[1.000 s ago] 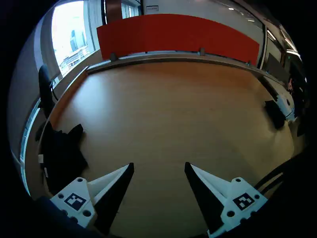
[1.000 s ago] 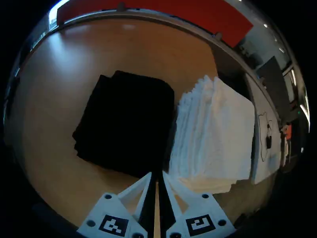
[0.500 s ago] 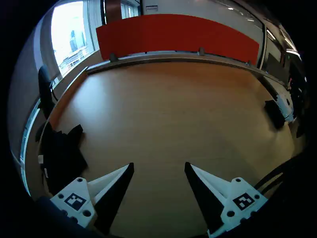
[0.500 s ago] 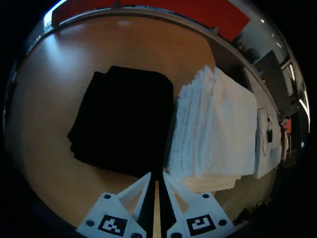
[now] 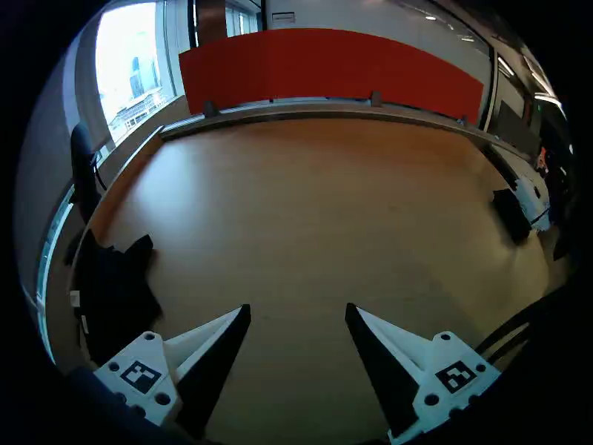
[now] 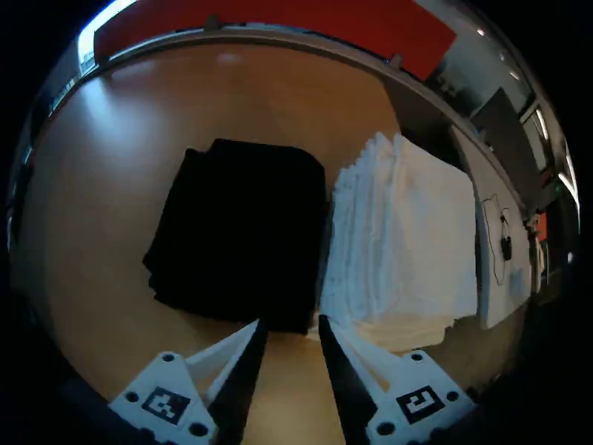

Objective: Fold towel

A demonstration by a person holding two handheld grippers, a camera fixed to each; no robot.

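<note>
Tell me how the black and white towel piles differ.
The black pile is dark, the white pile bright. In the right gripper view the black pile lies left of the white pile. The white pile's layers show plainly; the black pile's barely do. Both lie folded on one table.

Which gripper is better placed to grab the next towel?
Right, likely. The right gripper, slightly open, points at the near edges of the black stack and white stack; the left gripper faces bare table.

A broad wooden tabletop (image 5: pixel 311 215) runs to a red partition (image 5: pixel 333 67) along its far edge. Daylight pours through a tall window (image 5: pixel 130 74) at the left, beside a dark chair (image 5: pixel 83 167); ceiling lights (image 5: pixel 545 96) glow at the right.
</note>
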